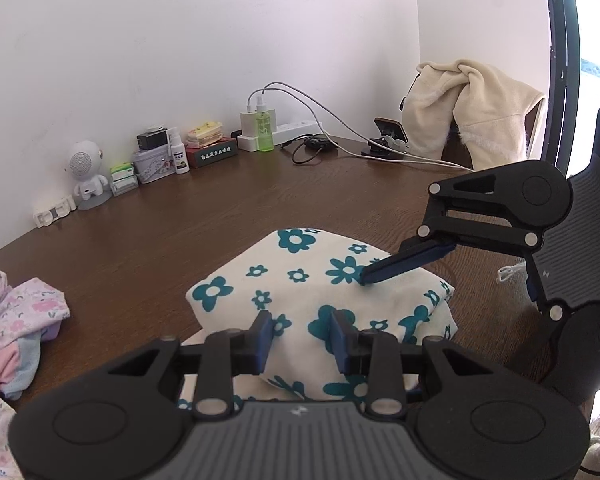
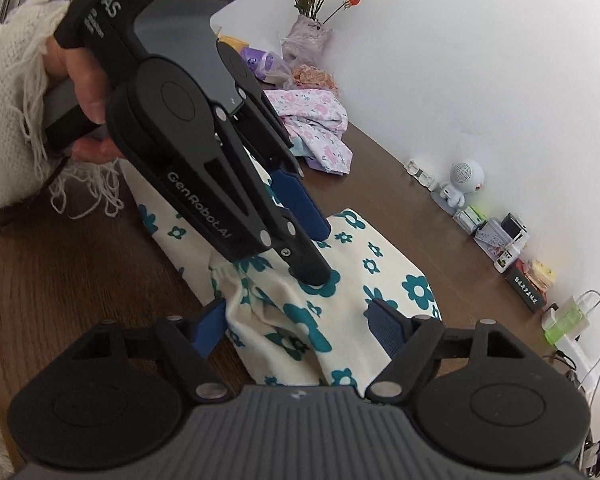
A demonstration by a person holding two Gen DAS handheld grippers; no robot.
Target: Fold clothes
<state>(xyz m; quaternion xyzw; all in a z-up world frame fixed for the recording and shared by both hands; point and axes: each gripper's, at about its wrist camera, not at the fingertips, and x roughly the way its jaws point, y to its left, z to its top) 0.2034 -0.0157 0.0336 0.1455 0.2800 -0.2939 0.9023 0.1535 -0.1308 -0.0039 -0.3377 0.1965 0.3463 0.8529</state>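
Observation:
A folded cream garment with teal flowers (image 1: 300,280) (image 2: 380,264) lies on the brown table (image 1: 220,200). In the left wrist view my left gripper (image 1: 302,338) is shut on a raised fold of the garment's near edge, and cloth fills the gap between its blue pads. The right wrist view shows it (image 2: 320,254) pointing down onto the cloth, held by a hand (image 2: 84,80) in a cream knit sleeve. My right gripper (image 2: 298,328) stands open and wide over the garment's gathered end. One of its fingertips (image 1: 366,278) rests on top of the cloth; the other hangs off the right edge.
A heap of pink floral clothes (image 1: 16,320) (image 2: 320,120) lies at the table's left. Along the wall stand a white speaker figure (image 1: 86,172), small boxes, a green bottle (image 1: 264,128), a power strip with cables and a phone stand (image 1: 388,132). A cream fleece (image 1: 480,120) drapes a chair.

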